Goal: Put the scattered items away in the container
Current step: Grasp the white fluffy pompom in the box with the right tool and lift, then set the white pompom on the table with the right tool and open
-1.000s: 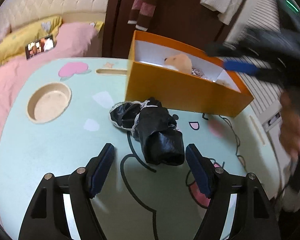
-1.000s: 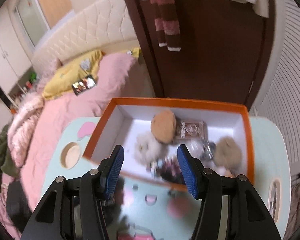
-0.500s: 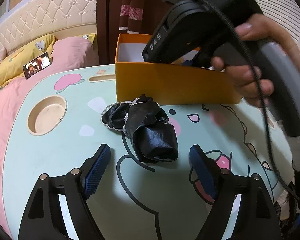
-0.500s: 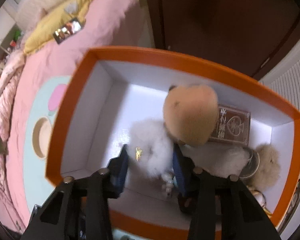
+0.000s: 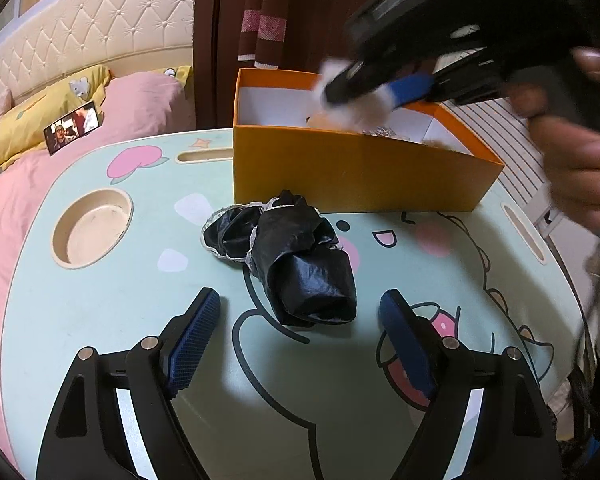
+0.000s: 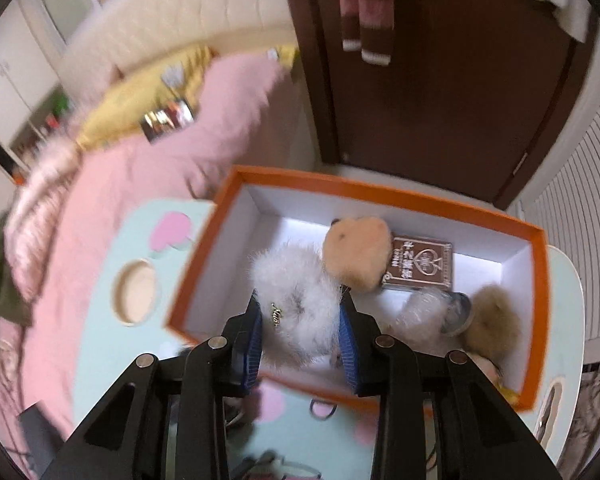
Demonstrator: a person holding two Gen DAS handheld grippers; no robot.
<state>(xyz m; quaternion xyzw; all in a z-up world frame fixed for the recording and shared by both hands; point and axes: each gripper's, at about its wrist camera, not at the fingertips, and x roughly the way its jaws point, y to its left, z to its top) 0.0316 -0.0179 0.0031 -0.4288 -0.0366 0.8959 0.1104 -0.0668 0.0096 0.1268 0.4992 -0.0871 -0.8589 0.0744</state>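
The orange box (image 5: 352,168) stands at the far side of the mint-green cartoon table (image 5: 100,304) and serves here as the landmark.

Far to the left of the box, a phone (image 5: 73,131) with a lit screen lies on the pink bedding (image 5: 24,200). On the table to the left of the box sits a round beige cup recess (image 5: 93,233). Just in front of the box, close to its near wall but not touching it, lies a crumpled black glossy cloth with a lace edge (image 5: 296,264). The left gripper (image 5: 300,312) hovers in front of that cloth with its jaws spread wide, one blue pad on either side of the cloth's near end and neither pad pressing it.

Over the box, the right gripper (image 6: 303,320) is closing its jaws on a white fluffy pompom (image 6: 300,300), which the blue pads squeeze from both sides; a small gold script tag on the fur is too small to read with certainty. Inside the box, behind the pompom, lies a tan plush ball (image 6: 358,252). To the right of it rests a brown card pack (image 6: 420,266) printed with a heart outline and small characters that cannot be made out. Further right in the box lie a clear wrapped item with a metal rim (image 6: 440,312) and a brownish fur pompom (image 6: 492,320). A hand (image 5: 572,152) grips the right gripper's handle beyond the right end of the box.
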